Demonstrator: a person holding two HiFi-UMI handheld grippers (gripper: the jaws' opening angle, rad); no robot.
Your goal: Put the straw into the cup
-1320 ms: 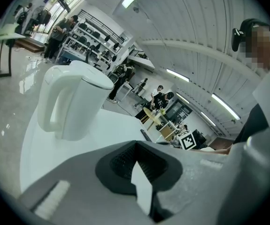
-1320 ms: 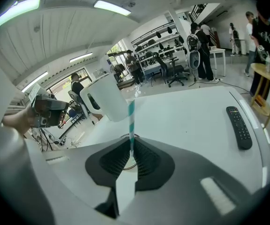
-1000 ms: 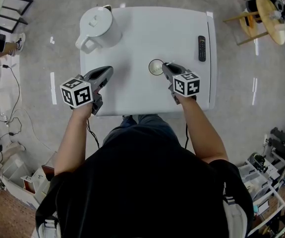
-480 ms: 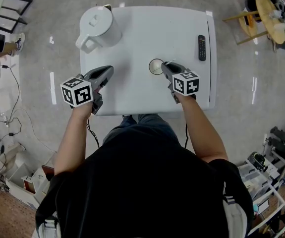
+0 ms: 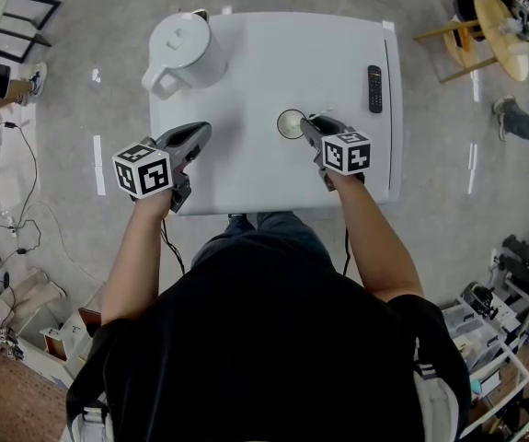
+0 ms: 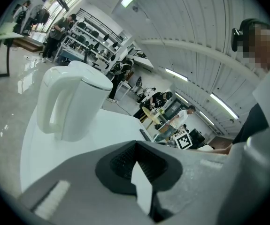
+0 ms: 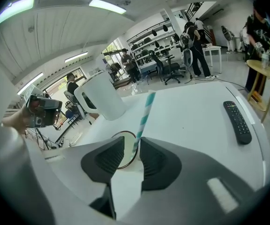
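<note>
A small round cup stands mid-table on the white table. A teal and white striped straw stands tilted, its lower end at the cup rim, between the jaws of my right gripper. Those jaws stand a little apart, wider than the straw, which lies against the right one. From the head view the right gripper sits at the cup's right edge. My left gripper hovers over the table's left front, shut and empty.
A large white lidded jug stands at the table's back left corner. A black remote lies near the right edge. A round wooden side table and people are beyond the table; shelves and clutter line the floor.
My right gripper has shifted very slightly to the right beside the cup. The left gripper has not moved.
</note>
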